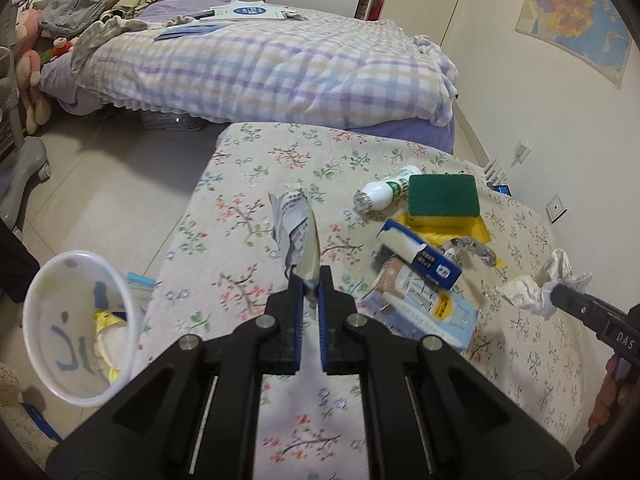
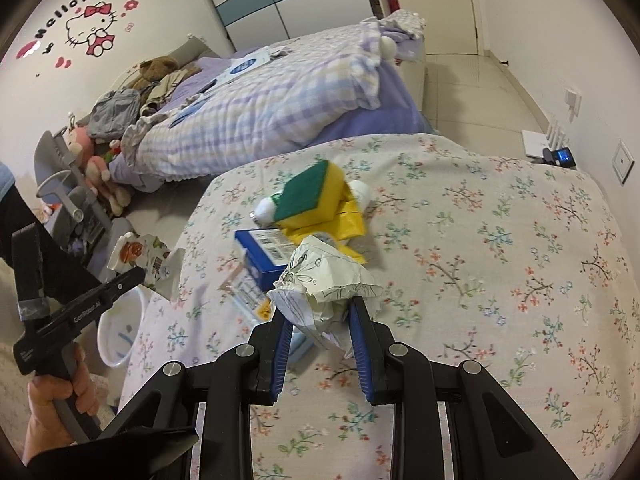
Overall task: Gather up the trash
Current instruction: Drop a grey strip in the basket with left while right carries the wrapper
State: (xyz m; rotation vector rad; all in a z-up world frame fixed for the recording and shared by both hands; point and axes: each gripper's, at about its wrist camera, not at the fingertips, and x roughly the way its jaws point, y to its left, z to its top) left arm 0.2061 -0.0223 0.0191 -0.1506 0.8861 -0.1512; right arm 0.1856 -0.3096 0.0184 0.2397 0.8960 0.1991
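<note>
Now: left hand-held gripper (image 1: 311,280) clamps flat printed wrapper (image 1: 298,232); right hand-held gripper (image 2: 318,312) clamps crumpled white paper (image 2: 328,276).

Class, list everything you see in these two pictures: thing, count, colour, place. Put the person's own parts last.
Snack wrapper: one, silvery with print, held in left tool.
Crumpled paper: one, white, held in right tool.
Sponge: one, green on yellow, on the floral cloth.
Bottle: one, white, lying beside the sponge.
Blue box: one, blue and white, in the pile.
Bin: one, white, on the floor left of the cloth, trash inside.
Bed: one, checked quilt, behind.
Left tool: one, black and blue, shut.
Right tool: one, black and blue, shut.
</note>
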